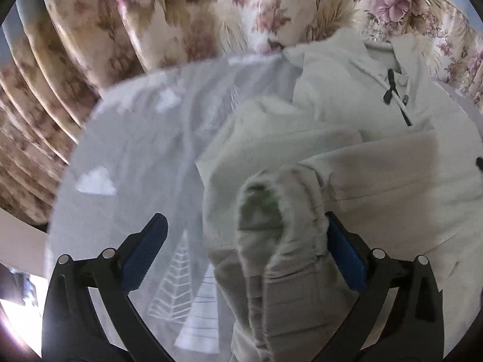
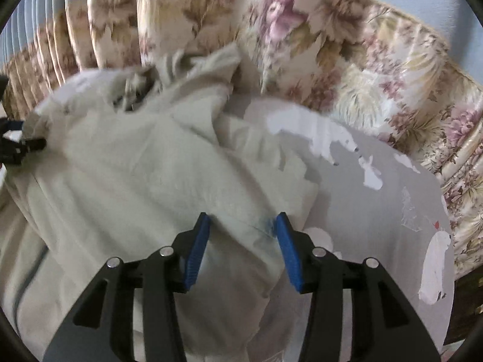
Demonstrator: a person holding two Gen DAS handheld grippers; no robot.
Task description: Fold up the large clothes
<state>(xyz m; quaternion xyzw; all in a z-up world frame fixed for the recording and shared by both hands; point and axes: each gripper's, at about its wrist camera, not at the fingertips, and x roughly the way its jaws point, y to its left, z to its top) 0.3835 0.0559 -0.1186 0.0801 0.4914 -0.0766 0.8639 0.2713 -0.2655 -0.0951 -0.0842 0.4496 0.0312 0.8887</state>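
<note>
A pale cream hooded sweatshirt (image 1: pixel 347 126) lies on a grey printed sheet (image 1: pixel 135 138). In the left wrist view its ribbed sleeve cuff (image 1: pixel 277 223) stands bunched between my left gripper's (image 1: pixel 246 229) wide-open blue fingers, resting against the right finger (image 1: pixel 341 247). In the right wrist view the sweatshirt (image 2: pixel 135 163) is spread and rumpled; my right gripper (image 2: pixel 241 229) is open with a fold of the fabric between its fingers. The hood with drawstrings (image 2: pixel 142 90) lies at the far end. The left gripper (image 2: pixel 18 144) shows at the left edge.
Floral curtains (image 1: pixel 181 15) hang close behind the sheet-covered surface, also in the right wrist view (image 2: pixel 332 45). The grey sheet (image 2: pixel 377 211) has white cloud, tree and animal prints. Its edge drops off at the left (image 1: pixel 60 181) and at the right (image 2: pixel 449 241).
</note>
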